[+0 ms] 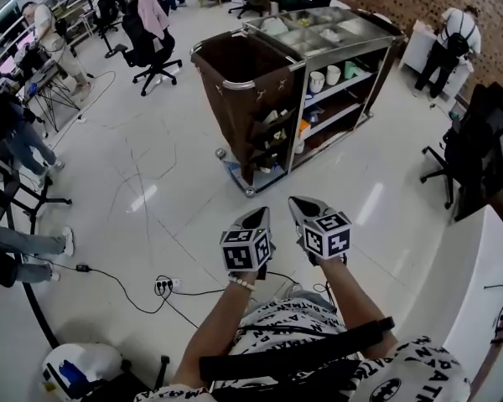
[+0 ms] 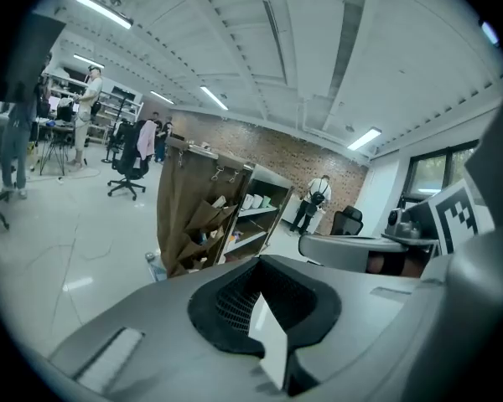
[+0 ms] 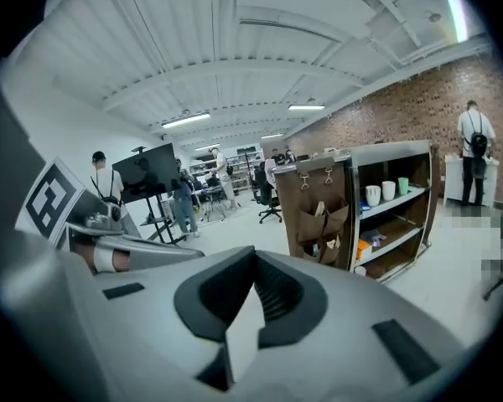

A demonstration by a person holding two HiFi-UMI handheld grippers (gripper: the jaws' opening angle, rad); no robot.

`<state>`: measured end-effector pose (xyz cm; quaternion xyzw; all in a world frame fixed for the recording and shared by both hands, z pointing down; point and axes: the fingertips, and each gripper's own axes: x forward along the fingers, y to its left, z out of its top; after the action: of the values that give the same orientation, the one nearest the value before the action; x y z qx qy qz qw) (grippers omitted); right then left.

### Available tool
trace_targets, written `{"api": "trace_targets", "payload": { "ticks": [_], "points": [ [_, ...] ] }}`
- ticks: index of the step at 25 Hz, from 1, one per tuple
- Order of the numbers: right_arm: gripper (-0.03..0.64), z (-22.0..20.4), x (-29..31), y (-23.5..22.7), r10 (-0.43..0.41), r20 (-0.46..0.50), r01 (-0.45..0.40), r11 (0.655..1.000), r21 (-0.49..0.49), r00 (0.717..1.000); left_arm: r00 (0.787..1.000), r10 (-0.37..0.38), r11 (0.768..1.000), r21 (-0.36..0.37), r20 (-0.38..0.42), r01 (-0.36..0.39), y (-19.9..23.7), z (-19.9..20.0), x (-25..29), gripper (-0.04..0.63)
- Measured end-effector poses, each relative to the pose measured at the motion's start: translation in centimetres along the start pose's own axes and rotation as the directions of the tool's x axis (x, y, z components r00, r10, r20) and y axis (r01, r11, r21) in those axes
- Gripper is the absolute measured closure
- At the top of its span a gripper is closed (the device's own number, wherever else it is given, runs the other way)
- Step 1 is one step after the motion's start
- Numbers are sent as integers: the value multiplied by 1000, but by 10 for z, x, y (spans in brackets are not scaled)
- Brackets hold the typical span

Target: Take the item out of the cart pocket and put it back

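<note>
The glossy white floor [image 1: 151, 166] carries the cart [image 1: 264, 99]; a power strip [image 1: 163, 286] lies well apart from the cart, and an office chair [image 1: 147, 44] stands beyond it.

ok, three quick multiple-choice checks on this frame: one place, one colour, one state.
1. Where is the cart relative to the left gripper and the right gripper?
A. Ahead across the floor, apart from both
B. Touching the left one
C. Behind the person

2. What colour is the cart's pocketed bag?
A. Blue
B. Brown
C. White

3. How is the right gripper?
A. Open and empty
B. Shut on a cup
C. Shut, with nothing between the jaws

Answers: 1 A, since the head view shows bare floor between both grippers and the cart. 2 B, since the fabric is brown in every view. 3 C, since its own view shows the jaws together and empty.
</note>
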<state>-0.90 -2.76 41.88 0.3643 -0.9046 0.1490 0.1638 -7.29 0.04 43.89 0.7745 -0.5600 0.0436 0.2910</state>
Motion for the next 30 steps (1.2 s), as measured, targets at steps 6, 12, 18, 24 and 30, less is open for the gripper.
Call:
{"api": "trace_targets", "payload": {
  "ticks": [6,12,18,24,30],
  "points": [
    [615,-11,-9,13,43,4,-43,998,50,999,999,-5,1000,-27,36,6,-16,9,2,592],
    [614,-9,-22,-11,22,11,-23,998,57,1000,1000,-15,1000,-10,16,15,-36,6,18,592],
    [614,-13,-23,-26,11,-16,-10,999,44,1000,1000,-13,999,-30,-17,13,-40,-5,29,592],
    [614,-9,-22,-33,10,-18,-9,999,31,1000,999,-26,999,-35,-32,25,-47,-8,41,592],
    [614,-7,-20,-32,10,-18,-10,999,33,1000,999,-32,999,-38,-44,30,-47,-11,42,592]
  ]
}}
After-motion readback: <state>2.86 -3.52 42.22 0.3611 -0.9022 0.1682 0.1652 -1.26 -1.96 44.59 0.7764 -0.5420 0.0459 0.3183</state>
